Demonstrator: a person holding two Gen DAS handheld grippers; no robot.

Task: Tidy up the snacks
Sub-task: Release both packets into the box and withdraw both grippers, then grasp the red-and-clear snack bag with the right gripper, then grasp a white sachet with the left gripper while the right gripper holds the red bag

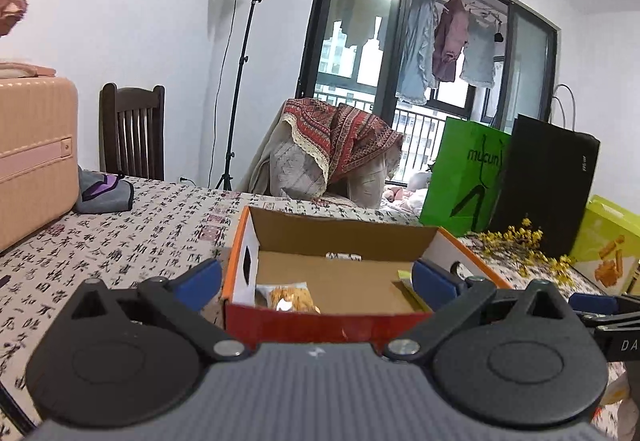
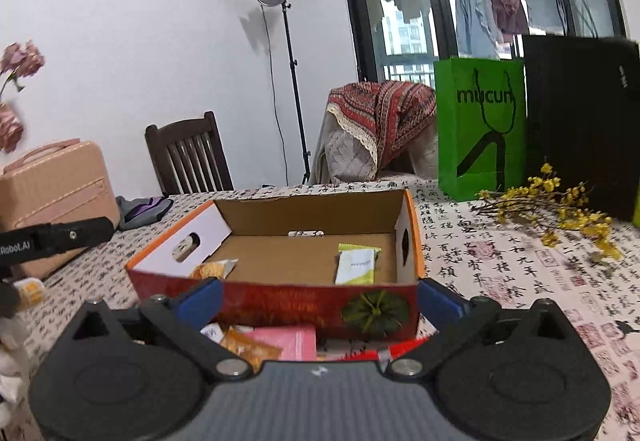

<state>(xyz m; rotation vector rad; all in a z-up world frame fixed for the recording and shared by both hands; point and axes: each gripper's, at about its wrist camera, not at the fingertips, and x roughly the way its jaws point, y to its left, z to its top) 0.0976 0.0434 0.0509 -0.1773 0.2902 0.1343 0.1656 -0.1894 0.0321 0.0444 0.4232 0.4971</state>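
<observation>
An open cardboard box [image 1: 304, 315] with an orange rim and red front stands on the patterned tablecloth; it also shows in the right wrist view [image 2: 280, 301]. Inside lie an orange snack packet [image 1: 290, 297] at the left [image 2: 212, 269] and a white-green packet [image 2: 356, 265] at the right [image 1: 406, 281]. Loose snacks lie in front of the box: a pink packet [image 2: 292, 341], an orange packet [image 2: 248, 349] and a red packet [image 2: 404, 351]. My left gripper [image 1: 316, 281] is open and empty, above the box's near side. My right gripper [image 2: 320, 303] is open and empty, above the loose snacks.
A pink suitcase [image 1: 32, 157] and a grey-purple pouch [image 1: 104, 191] stand at the left. A green bag [image 2: 480, 129], a black bag [image 2: 580, 121] and yellow dried flowers [image 2: 552, 201] are at the back right. A yellow snack box [image 1: 608, 245] is at the far right.
</observation>
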